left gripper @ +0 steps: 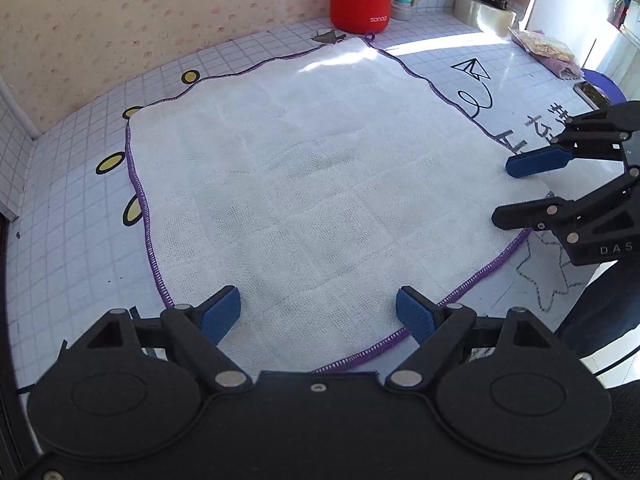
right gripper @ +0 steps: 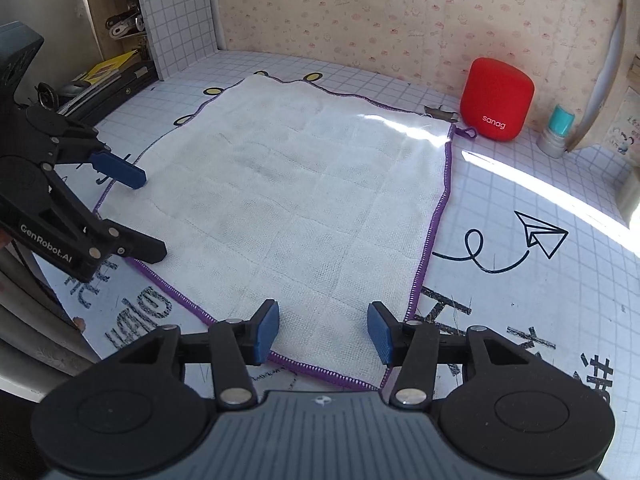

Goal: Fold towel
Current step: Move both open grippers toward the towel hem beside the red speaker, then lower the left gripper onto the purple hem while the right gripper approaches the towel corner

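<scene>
Item: towel [left gripper: 320, 184], white with purple stitched edge, lying flat and unfolded across the middle of both views on a grid-printed table cover [left gripper: 72, 240]; hanging loop at its far corner, just beside a red speaker [left gripper: 360, 2] at the top of the left view

Left gripper [left gripper: 318, 314]: jaws spread wide, holding nothing, poised over the near corner at the bottom of its own frame

Right gripper [right gripper: 323, 332]: jaws likewise apart, empty, over the other near corner at the bottom of its frame

Risks, as judged:
- thin cloth; a shallow pinch may close on air or slip off the hem
- uneven lift between the two corners would skew the fold
- a far sweep could nudge the speaker or the small teal jar [left gripper: 403, 0] beside it
</scene>
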### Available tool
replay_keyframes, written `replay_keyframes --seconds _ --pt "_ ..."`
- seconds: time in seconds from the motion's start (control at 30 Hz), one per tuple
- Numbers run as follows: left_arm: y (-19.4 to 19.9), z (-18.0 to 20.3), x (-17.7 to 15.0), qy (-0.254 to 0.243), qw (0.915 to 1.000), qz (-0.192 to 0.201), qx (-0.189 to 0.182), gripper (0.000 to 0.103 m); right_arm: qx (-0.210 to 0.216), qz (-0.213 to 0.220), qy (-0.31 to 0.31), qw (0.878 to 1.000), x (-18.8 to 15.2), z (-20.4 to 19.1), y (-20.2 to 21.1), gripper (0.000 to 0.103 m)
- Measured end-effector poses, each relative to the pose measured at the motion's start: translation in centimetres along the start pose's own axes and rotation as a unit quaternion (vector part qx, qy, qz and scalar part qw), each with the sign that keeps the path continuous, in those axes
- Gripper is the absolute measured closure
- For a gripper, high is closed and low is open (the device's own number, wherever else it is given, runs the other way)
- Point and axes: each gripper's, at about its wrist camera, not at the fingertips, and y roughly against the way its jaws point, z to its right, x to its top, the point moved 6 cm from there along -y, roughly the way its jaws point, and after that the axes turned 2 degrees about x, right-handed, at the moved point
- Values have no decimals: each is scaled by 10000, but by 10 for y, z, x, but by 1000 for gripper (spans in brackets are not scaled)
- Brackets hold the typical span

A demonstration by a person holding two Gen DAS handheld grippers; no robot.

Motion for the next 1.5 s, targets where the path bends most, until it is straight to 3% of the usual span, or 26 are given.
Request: replay_keyframes --seconds 0.4,0.63,0.97,1.33,1.5 --pt "0 -6 1 -361 9992 19 -183 13 -331 59 -426 9985 -17 -3 11 52" --pt "0 -20 7 -303 9994 -99 -144 13 -502 -71 -749 9959 -16 -5 12 51" --pt "-3 -12 33 -524 9984 174 -132 13 -231 207 -743 9968 30 9 -5 51" --pt "-20 -29 56 -197 9996 201 -84 13 -134 442 -477 9978 87 19 -46 51" --pt "-30 -33 61 -139 9998 120 -102 13 -157 358 -453 9982 104 26 -73 51"
